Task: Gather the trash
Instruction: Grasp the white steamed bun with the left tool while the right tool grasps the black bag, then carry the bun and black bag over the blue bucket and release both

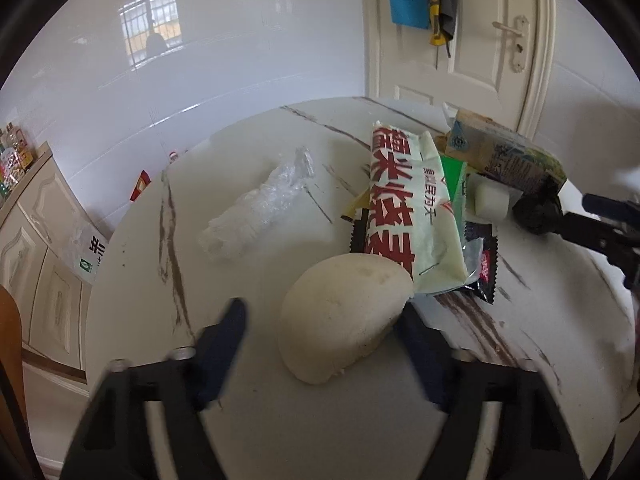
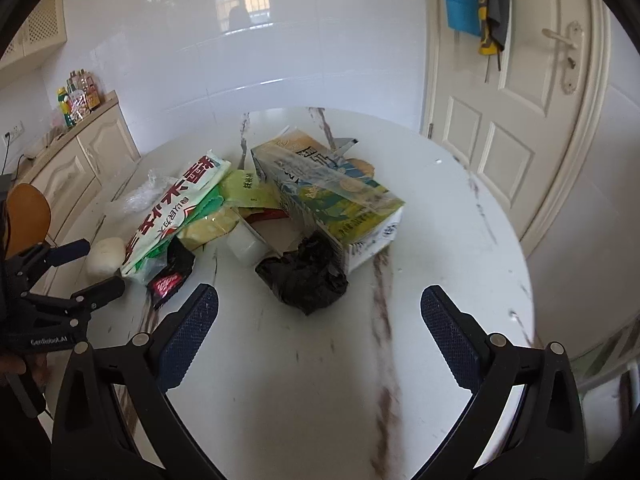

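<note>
Two grippers over a round white marble-veined table [image 2: 460, 216] strewn with trash.
The left gripper [image 1: 320, 320] brackets a pale, rounded steamed bun [image 1: 344, 316]; its right finger seems to touch the bun while the left stands clear, jaws not clamped. The right gripper [image 2: 320, 308] hangs with jaws wide apart and nothing between them, a crumpled black plastic bag [image 2: 306, 280] at its 12 o'clock. Behind the bag lies a yellow-green drink carton [image 2: 332, 196]; at the carton's 9 o'clock lies a green-and-white snack packet with red lettering [image 2: 172, 212].
</note>
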Demonstrator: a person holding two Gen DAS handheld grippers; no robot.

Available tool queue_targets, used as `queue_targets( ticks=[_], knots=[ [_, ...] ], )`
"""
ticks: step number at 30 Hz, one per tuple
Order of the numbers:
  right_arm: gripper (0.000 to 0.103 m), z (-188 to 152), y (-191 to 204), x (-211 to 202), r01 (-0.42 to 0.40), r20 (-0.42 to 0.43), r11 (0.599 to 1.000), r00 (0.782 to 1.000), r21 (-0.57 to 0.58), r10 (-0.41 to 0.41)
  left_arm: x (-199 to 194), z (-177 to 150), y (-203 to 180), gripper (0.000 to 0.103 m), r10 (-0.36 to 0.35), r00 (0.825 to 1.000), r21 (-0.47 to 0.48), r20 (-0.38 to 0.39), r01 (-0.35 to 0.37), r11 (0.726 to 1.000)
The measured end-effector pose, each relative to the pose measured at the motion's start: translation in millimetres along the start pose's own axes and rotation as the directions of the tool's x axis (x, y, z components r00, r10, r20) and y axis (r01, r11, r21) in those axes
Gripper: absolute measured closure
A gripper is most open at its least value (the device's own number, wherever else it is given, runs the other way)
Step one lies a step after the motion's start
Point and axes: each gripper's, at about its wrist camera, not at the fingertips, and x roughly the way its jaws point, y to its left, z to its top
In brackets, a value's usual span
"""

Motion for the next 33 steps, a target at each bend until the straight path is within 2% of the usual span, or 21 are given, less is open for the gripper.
queue_targets(
  ticks=[1,5,6,8,9,16,20,26,29,33],
  knots=[
    [0.003,1,1,5,-0.002,-0.008,1.000,1.000,0.006,0.002,0,0,1,0.050,-0.024,1.000,-0.007,0.003,0.024,1.000],
    [0.008,8,1,19,-0.029,-0.029,0.999,0.999,0.029,0.030,-2,-1,2,0.054,-0.017,1.000,-0.005,0.013,0.017,1.000],
    [0.013,9,1,21,-0.042,-0.029,0.999,0.999,0.029,0.043,-3,-2,4,0.054,-0.015,1.000,-0.017,0.014,0.015,1.000],
    [0.035,12,0,28,-0.053,-0.048,0.998,0.997,0.028,0.055,-8,-3,5,0.054,-0.009,1.000,-0.027,0.024,0.009,1.000],
    [0.051,13,0,31,-0.058,-0.062,0.998,0.996,0.031,0.060,-11,-3,6,0.054,-0.013,0.999,-0.031,0.032,0.014,0.999],
    [0.074,4,-11,27,-0.112,-0.084,0.993,0.990,0.030,0.114,-40,2,-13,0.054,-0.026,0.996,-0.021,0.085,0.027,0.999],
    [0.075,-12,-27,1,-0.139,-0.053,0.989,0.988,0.059,0.142,-59,6,-44,0.054,-0.048,0.992,0.016,0.119,0.047,0.999],
    [0.075,-33,-59,-56,-0.165,0.039,0.982,0.986,0.095,0.162,-86,14,-115,0.054,-0.132,0.979,0.102,0.158,0.116,0.988],
    [0.075,-44,-84,-90,-0.159,0.095,0.980,0.984,0.123,0.147,-93,19,-160,0.054,-0.180,0.970,0.149,0.164,0.156,0.976],
    [0.075,-58,-124,-129,-0.119,0.150,0.980,0.984,0.159,0.095,-90,24,-232,0.054,-0.252,0.959,0.230,0.133,0.217,0.949]
  ],
)
